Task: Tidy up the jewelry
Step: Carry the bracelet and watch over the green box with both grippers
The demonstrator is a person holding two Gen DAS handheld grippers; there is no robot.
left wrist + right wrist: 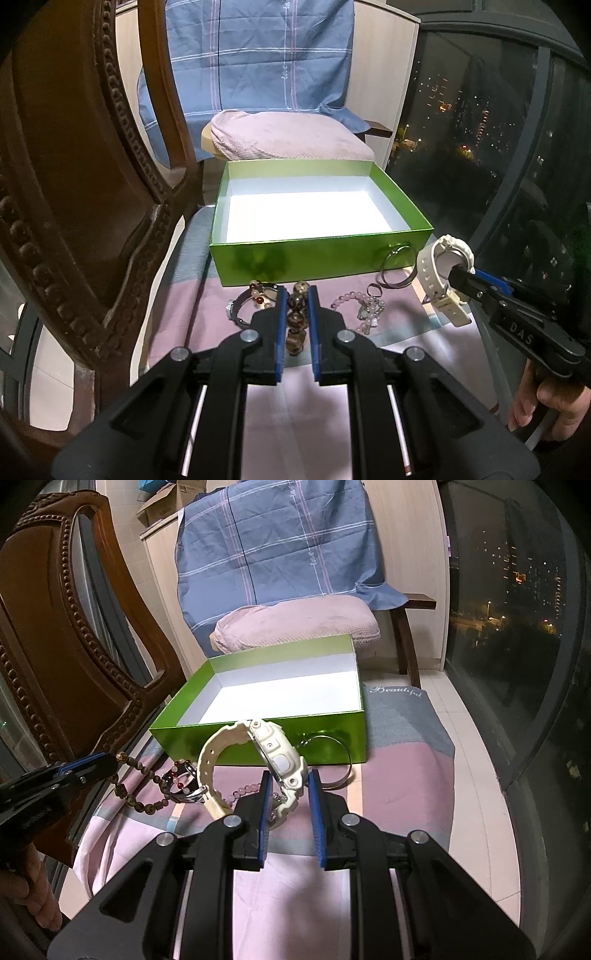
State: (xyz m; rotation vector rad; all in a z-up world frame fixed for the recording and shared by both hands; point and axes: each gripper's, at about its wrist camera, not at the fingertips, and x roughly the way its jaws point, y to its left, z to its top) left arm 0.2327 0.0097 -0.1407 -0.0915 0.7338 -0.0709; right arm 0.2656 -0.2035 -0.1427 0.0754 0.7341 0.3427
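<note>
An open green box (317,260) with a white inside stands on the striped cloth; it also shows in the right wrist view (192,738). My left gripper (295,291) is shut on a brown bead bracelet (297,321), whose strand hangs from it in the right wrist view (144,790). My right gripper (289,775) is shut on a white watch (273,755) and holds it above the cloth, right of the box front (441,273). A pink bead bracelet (364,308), a dark bracelet with red beads (251,299) and a metal bangle (397,267) lie in front of the box.
A carved wooden chair back (74,206) stands close on the left. A second chair with a pink cushion (291,134) and a blue plaid cloth (258,55) is behind the box. Dark window glass (498,129) runs along the right.
</note>
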